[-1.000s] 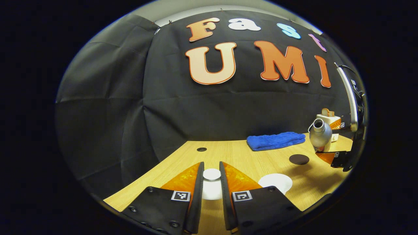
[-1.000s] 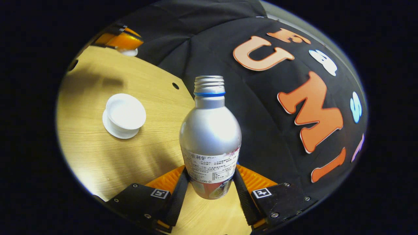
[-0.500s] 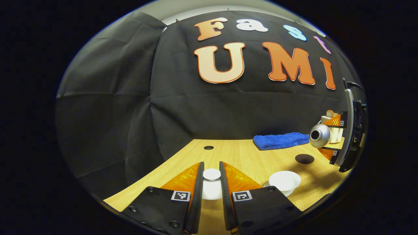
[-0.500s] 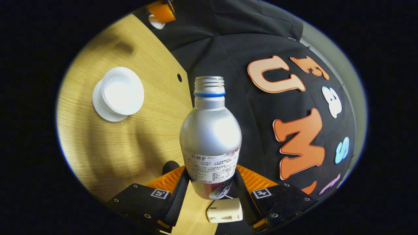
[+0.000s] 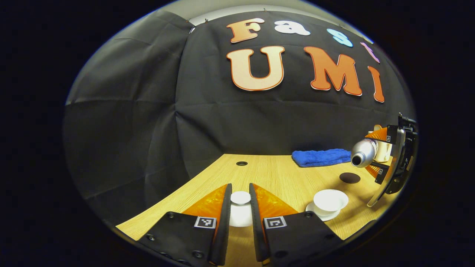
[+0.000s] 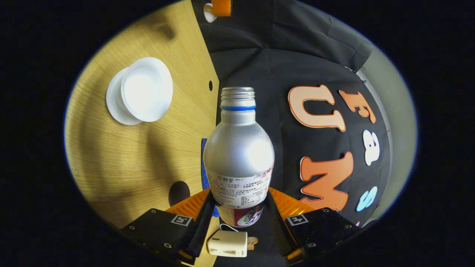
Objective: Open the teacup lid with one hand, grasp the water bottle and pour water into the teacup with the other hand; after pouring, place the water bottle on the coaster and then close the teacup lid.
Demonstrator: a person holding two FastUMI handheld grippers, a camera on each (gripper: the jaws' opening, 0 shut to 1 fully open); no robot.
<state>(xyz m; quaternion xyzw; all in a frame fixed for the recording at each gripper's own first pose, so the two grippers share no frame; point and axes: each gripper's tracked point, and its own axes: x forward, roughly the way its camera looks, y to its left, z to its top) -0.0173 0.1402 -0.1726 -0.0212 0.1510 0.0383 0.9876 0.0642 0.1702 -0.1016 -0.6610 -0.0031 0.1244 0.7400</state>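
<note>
In the left gripper view my left gripper (image 5: 240, 200) is shut on the white teacup lid (image 5: 240, 211), held above the wooden table (image 5: 274, 178). The open white teacup (image 5: 330, 201) on its saucer stands to the right. Farther right, the silver water bottle (image 5: 363, 152) lies tipped sideways in the other gripper, its mouth toward the cup. In the right gripper view my right gripper (image 6: 237, 211) is shut on the silver water bottle (image 6: 238, 148), uncapped and tilted far over. The teacup (image 6: 146, 89) sits upper left. The dark round coaster (image 6: 179, 193) lies near my fingers.
A folded blue towel (image 5: 320, 157) lies at the table's back, near the dark coaster (image 5: 349, 178). A cream plug adapter (image 6: 227, 243) rests below the bottle in the right gripper view. A cable hole (image 5: 241, 163) marks the table's rear.
The right gripper has rolled the bottle from upright to nearly horizontal, mouth swinging toward the cup. The left gripper, still holding the lid, has drifted slightly left.
</note>
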